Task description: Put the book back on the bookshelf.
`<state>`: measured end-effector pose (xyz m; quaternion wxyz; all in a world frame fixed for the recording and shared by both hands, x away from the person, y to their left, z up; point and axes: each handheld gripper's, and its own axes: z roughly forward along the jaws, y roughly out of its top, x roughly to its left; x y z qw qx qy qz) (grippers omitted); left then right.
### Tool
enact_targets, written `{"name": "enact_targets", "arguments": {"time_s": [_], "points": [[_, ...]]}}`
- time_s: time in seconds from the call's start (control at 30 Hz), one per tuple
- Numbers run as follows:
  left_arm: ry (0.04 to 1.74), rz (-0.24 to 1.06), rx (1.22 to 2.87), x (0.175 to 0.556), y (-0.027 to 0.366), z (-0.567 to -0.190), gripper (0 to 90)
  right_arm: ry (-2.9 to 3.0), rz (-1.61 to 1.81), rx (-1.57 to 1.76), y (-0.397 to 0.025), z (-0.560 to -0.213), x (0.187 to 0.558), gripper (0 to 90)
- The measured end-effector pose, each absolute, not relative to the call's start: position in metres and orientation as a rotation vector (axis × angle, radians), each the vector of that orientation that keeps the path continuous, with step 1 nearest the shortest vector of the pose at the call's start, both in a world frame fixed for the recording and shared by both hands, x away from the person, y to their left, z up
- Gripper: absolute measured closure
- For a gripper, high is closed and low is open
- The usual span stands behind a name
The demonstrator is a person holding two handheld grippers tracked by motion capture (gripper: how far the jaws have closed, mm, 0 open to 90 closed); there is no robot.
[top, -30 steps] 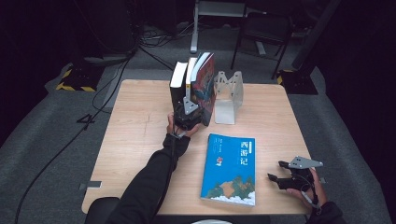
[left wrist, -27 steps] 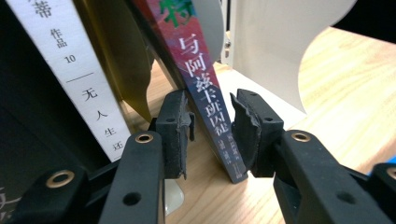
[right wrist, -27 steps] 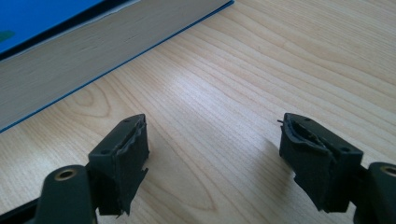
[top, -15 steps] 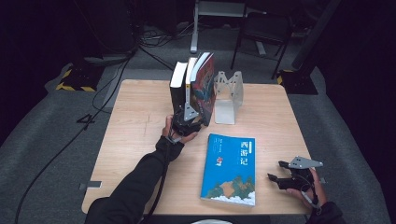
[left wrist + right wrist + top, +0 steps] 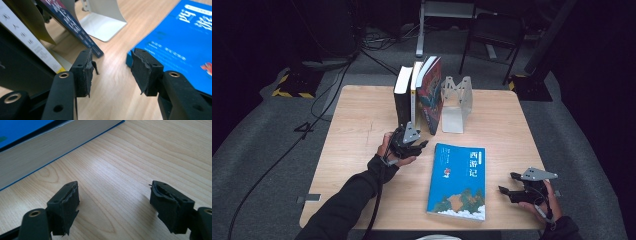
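The wooden table (image 5: 362, 130) carries everything, and the metal bookend (image 5: 456, 102) near its far edge serves as the landmark. Leaning just left of the bookend stand three upright books (image 5: 418, 95), the rightmost tilted toward it. Nearer the person than the bookend lies the blue book (image 5: 459, 181), flat, cover up. This looks like the next volume to be shelved. The left gripper (image 5: 409, 145) hovers in front of the standing books, between them and the blue book's far left corner, jaws apart and empty. The right gripper (image 5: 521, 189) rests at the blue book's right side, well nearer than the bookend, jaws wide and empty. To do the step well, I judge the blue book should be pinched at an edge, raised upright, then slid in beside the tilted book without toppling the row.
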<state>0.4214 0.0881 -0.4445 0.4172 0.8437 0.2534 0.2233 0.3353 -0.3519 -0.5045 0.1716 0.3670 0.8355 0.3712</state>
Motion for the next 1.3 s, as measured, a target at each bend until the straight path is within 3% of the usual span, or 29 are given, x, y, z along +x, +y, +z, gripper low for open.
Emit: {"name": "enact_targets", "arguments": {"time_s": [0.83,1.3], "points": [[0.439,0.332,2.381,0.359,0.115,-0.483,45.4,2.365,1.051,1.045,-0.351,-0.504,0.334,23.6],[0.353,0.164,2.408,0.324,0.121,-0.495,40.4,2.439,1.070,0.944,-0.340,-0.503,0.326,25.6]]}}
